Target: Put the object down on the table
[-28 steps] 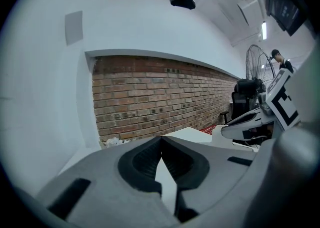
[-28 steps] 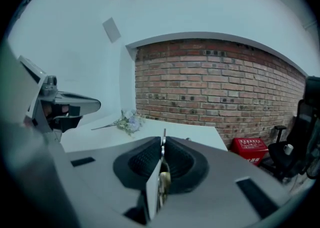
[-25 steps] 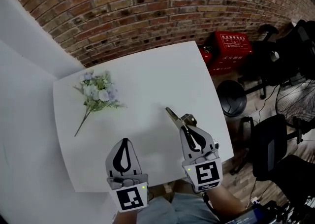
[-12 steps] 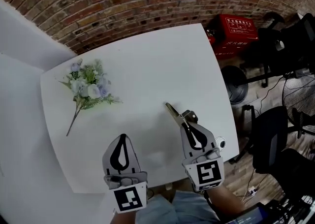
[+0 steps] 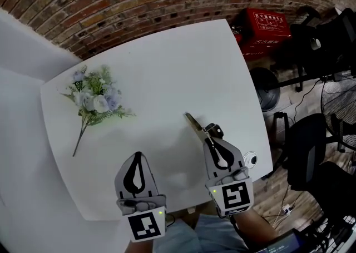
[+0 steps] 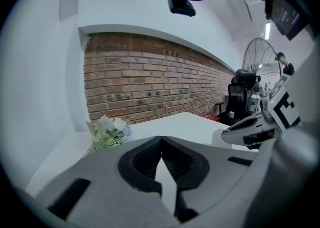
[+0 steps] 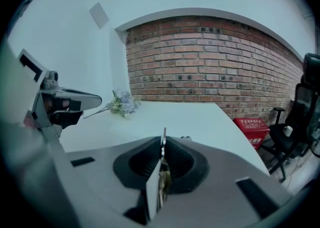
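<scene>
A pair of scissors [image 5: 193, 123] with gold-coloured blades sticks out forward from my right gripper [image 5: 207, 138], which is shut on it just above the white table [image 5: 183, 63]. In the right gripper view the thin blade [image 7: 163, 174] stands edge-on between the pads. My left gripper [image 5: 139, 155] is to its left over the table's near part, shut with nothing in it; its tips [image 6: 161, 138] meet. Each gripper shows in the other's view: the right gripper [image 6: 250, 131] and the left gripper [image 7: 92, 100].
A bunch of pale artificial flowers [image 5: 97, 97] lies at the table's far left, also seen as flowers [image 6: 111, 131] and flowers [image 7: 122, 104]. A brick wall runs behind. Right of the table stand a red box [image 5: 270, 24] and black chairs [image 5: 311, 157].
Both grippers have sunk a little toward the table, the right one still holding the scissors. The head view has shifted, so the table sits further left in the picture.
</scene>
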The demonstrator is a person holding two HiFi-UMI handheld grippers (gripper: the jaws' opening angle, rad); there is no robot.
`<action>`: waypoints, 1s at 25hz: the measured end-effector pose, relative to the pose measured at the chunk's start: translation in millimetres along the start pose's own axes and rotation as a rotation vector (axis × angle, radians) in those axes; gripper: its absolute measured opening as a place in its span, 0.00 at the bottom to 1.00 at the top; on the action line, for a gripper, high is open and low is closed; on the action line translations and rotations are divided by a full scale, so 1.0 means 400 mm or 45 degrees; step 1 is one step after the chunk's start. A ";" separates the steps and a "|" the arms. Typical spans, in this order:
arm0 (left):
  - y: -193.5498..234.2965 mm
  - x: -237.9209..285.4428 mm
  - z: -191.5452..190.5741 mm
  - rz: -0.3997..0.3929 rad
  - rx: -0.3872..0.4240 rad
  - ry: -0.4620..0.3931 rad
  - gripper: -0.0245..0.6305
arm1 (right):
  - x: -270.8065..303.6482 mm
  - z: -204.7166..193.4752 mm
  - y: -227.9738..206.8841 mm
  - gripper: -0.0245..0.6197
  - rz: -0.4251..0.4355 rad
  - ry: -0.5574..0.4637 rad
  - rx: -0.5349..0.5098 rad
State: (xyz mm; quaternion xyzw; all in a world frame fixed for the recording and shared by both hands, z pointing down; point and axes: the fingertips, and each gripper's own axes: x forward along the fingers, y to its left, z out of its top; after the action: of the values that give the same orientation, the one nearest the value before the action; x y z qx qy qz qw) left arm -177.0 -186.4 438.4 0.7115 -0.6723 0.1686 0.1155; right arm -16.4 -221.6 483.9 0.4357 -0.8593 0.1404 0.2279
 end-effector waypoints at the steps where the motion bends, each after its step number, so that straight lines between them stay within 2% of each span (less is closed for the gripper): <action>1: 0.000 0.000 -0.003 -0.002 0.000 0.005 0.05 | 0.001 -0.003 0.000 0.09 -0.002 0.001 0.004; 25: -0.004 0.012 -0.034 -0.033 0.007 0.033 0.05 | 0.010 -0.027 0.000 0.11 -0.024 -0.001 0.011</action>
State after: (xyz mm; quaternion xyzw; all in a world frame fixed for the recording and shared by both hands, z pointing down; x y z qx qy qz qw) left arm -176.5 -185.5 453.0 0.7184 -0.6608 0.1783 0.1244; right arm -15.6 -219.7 495.5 0.4449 -0.8546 0.1418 0.2272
